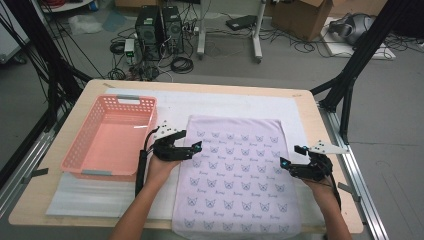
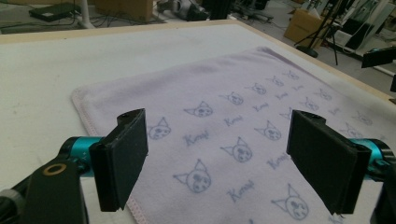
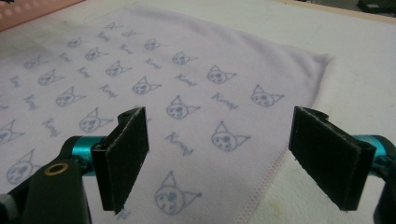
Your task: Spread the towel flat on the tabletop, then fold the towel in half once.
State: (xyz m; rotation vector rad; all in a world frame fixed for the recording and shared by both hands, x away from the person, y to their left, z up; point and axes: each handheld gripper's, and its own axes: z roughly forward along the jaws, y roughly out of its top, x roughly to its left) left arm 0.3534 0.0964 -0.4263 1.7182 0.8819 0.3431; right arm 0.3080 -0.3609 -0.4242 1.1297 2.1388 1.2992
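A lilac towel (image 1: 235, 170) printed with small cat faces lies spread flat on a white mat (image 1: 230, 102). My left gripper (image 1: 192, 142) hovers at the towel's left edge, about midway along it, jaws wide apart and empty. In the left gripper view, the towel (image 2: 224, 107) stretches out beneath and beyond the gripper (image 2: 219, 158), its stitched hem passing under the left jaw. My right gripper (image 1: 291, 156) stands open at the towel's right edge. The right gripper view has the towel (image 3: 140, 70) and its hem lying below the open, empty gripper (image 3: 219, 158).
An empty pink plastic basket (image 1: 80, 145) stands on the table's left side, close to my left hand. The towel's near end hangs over the table's front edge. Beyond the table the floor holds computers, cables and cardboard boxes.
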